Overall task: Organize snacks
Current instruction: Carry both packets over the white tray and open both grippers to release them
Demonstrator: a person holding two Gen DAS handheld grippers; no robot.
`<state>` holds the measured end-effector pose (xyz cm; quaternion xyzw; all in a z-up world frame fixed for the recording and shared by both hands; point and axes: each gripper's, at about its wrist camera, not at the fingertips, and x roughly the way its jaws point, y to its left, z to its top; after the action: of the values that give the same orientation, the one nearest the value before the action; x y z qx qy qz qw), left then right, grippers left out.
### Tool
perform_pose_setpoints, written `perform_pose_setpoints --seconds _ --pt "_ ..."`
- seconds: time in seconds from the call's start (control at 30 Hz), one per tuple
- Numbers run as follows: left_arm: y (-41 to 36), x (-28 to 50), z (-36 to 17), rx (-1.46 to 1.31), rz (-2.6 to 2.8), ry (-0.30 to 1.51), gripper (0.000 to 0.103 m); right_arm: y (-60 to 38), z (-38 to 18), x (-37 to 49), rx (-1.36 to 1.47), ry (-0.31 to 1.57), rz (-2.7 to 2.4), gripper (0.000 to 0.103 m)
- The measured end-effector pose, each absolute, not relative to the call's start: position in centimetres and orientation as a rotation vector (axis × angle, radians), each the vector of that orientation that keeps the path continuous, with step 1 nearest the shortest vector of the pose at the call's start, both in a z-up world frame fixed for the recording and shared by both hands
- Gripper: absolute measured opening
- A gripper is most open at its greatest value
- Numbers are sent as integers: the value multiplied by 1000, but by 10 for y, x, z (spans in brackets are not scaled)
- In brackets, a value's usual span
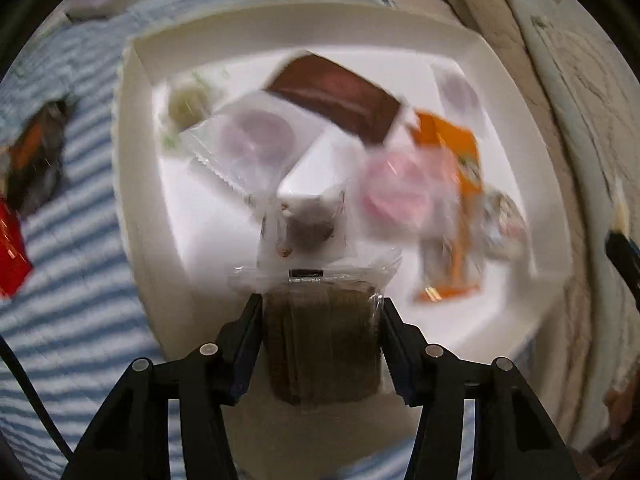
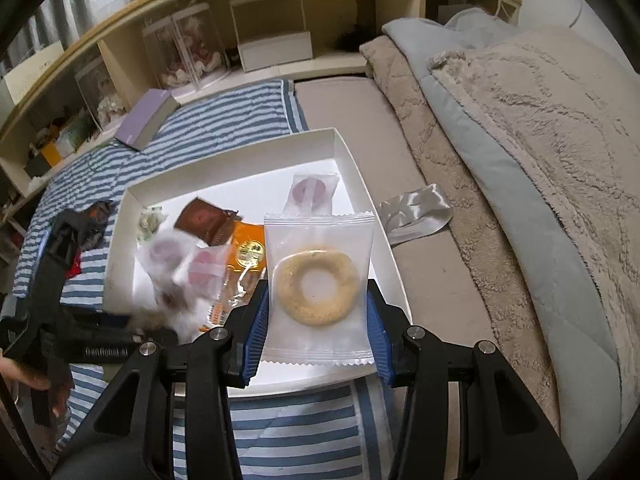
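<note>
A white open box (image 1: pixel 136 160) lies on the striped bedding and holds several wrapped snacks: a brown packet (image 1: pixel 340 94), a purple round one (image 1: pixel 256 136), a pink one (image 1: pixel 396 192) and an orange one (image 1: pixel 456 200). Just above the box's near side, my left gripper (image 1: pixel 320 308) is shut on a brown cake in clear wrap (image 1: pixel 322 348). This view is blurred. In the right wrist view my right gripper (image 2: pixel 316 312) is shut on a clear packet with a ring-shaped biscuit (image 2: pixel 318 284), held over the box's near right corner (image 2: pixel 394 280).
A dark packet (image 1: pixel 36 160) and a red packet (image 1: pixel 12 248) lie on the striped sheet left of the box. A purple box (image 2: pixel 148 120) sits further back, a silver wrapper (image 2: pixel 416 212) right of the box. Folded blankets (image 2: pixel 520 140) rise on the right; shelves (image 2: pixel 260 40) stand behind.
</note>
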<state>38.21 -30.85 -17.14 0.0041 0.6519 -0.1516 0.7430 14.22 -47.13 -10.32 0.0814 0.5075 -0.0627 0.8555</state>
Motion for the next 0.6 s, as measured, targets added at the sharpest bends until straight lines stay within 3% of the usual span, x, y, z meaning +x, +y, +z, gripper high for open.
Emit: perform_pose_setpoints --seconds 0.23,0.6 --pt "-285 402 -161 -49 -296 1336 53 -481 -119 149 183 1126 -114 46" --pt "-275 350 -144 -44 -387 1291 55 -465 -187 171 24 1346 -135 45"
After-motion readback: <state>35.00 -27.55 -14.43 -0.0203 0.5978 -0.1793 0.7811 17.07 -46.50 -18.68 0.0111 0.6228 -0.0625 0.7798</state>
